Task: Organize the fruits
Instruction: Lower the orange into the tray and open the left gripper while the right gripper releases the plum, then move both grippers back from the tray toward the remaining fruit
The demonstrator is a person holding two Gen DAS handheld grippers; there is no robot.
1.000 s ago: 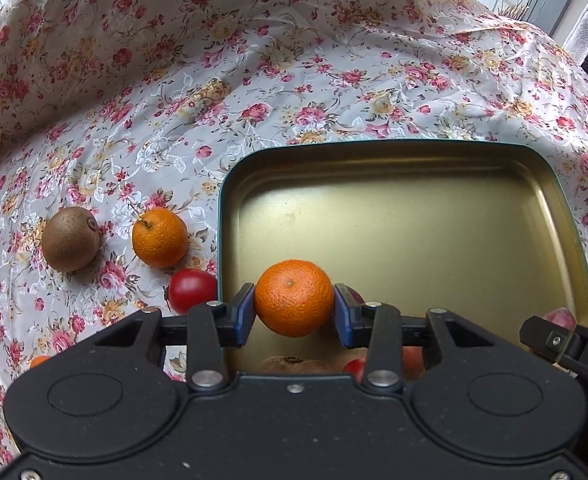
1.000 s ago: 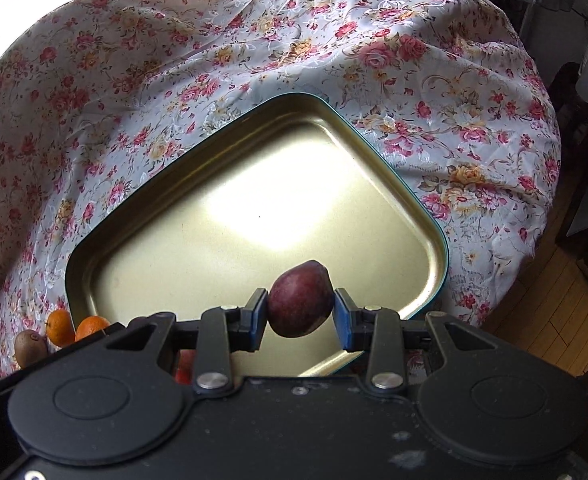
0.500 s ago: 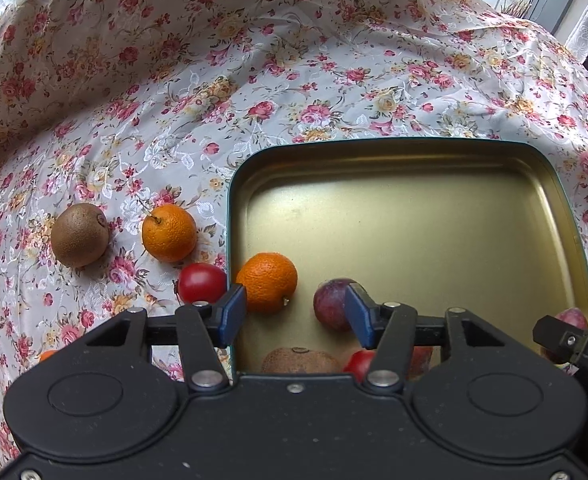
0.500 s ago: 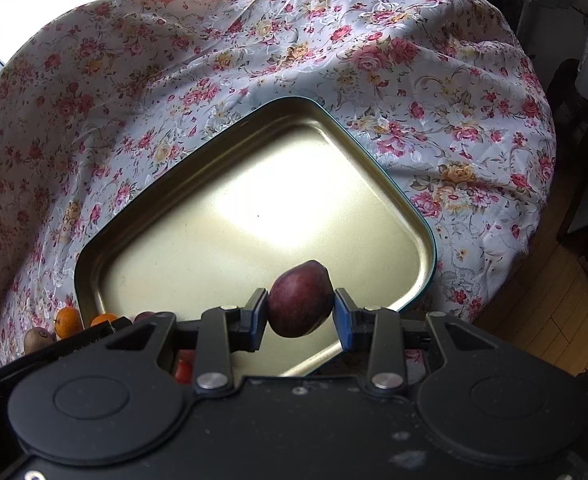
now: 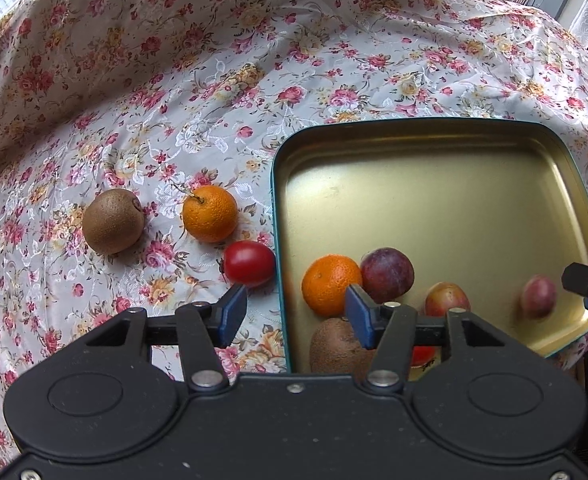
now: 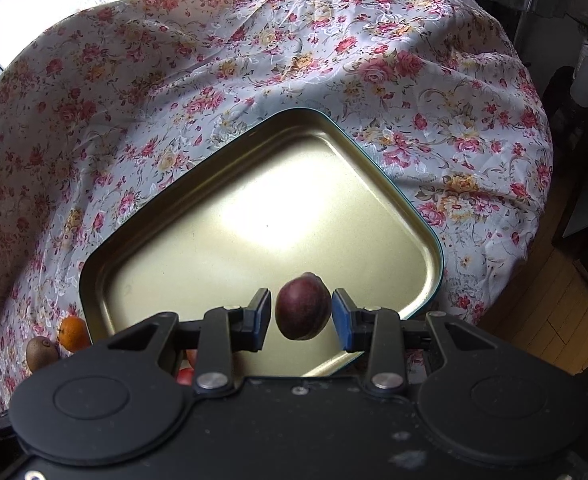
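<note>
Freed seconds ago, a plum [image 6: 302, 307] drops between the right hand-held gripper's [image 6: 302, 315] parted pads; left hand-held gripper [image 5: 294, 315] gapes empty over the tin [image 5: 414, 125].

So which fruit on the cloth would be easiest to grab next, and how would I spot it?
Find the gold tray on the flowered cloth. Just outside its left wall lies a small red tomato. It is probably the easiest, nearest the open left gripper, and smooth and red, unlike the orange and kiwi beyond.

Glossy gold metal tray [image 6: 141, 256] – satiny floral cloth [image 5: 253, 80], fuzzy matt kiwi [image 5: 113, 221].
</note>
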